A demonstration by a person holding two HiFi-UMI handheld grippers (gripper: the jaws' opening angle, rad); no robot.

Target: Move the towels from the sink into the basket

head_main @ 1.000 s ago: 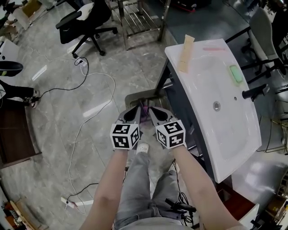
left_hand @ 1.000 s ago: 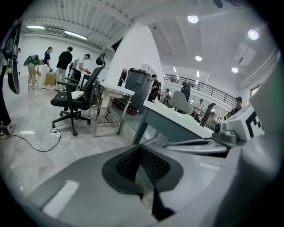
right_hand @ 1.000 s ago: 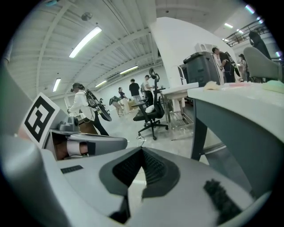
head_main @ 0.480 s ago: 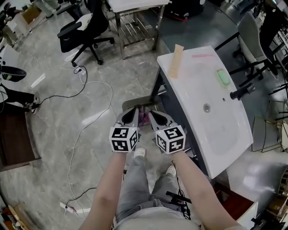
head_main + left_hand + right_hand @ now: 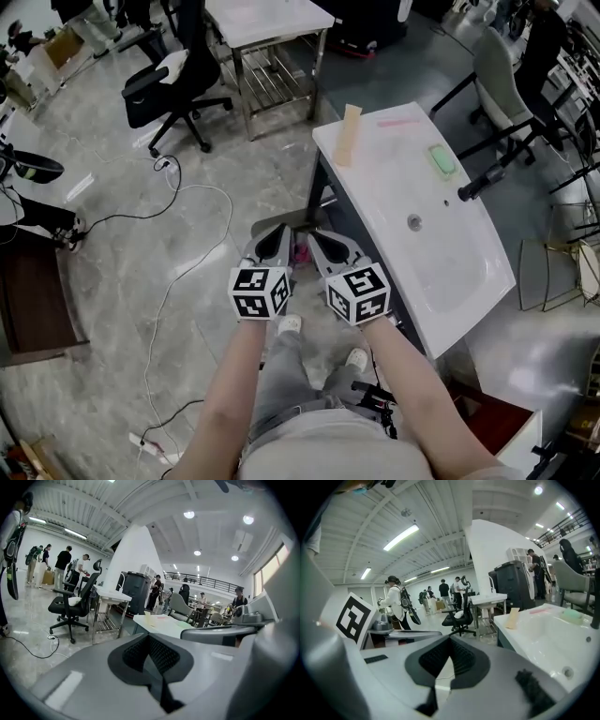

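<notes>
The white sink [image 5: 441, 272] stands at the right of the head view. On its rim lie a beige towel [image 5: 349, 134], a pink towel [image 5: 398, 122] and a green towel [image 5: 442, 159]. Low on the floor beside the sink stands a grey basket [image 5: 279, 225] with something pink [image 5: 301, 253] in it. My left gripper [image 5: 277, 234] and right gripper [image 5: 316, 236] hang side by side above the basket, both shut and holding nothing. In the right gripper view the right gripper [image 5: 449, 641] faces the sink [image 5: 548, 634] and the beige towel [image 5: 513, 617]. In the left gripper view the left gripper [image 5: 150, 638] is level with the sink top [image 5: 164, 623].
A black faucet [image 5: 483, 181] sticks out at the sink's far side. A black office chair [image 5: 183, 80] and a metal table [image 5: 267, 28] stand behind. Cables [image 5: 187, 202] lie across the floor at left. More chairs [image 5: 497, 84] stand at right. People stand far off.
Both grippers have risen together from just over the basket, staying shut and side by side. The sink has slid left in the head view.
</notes>
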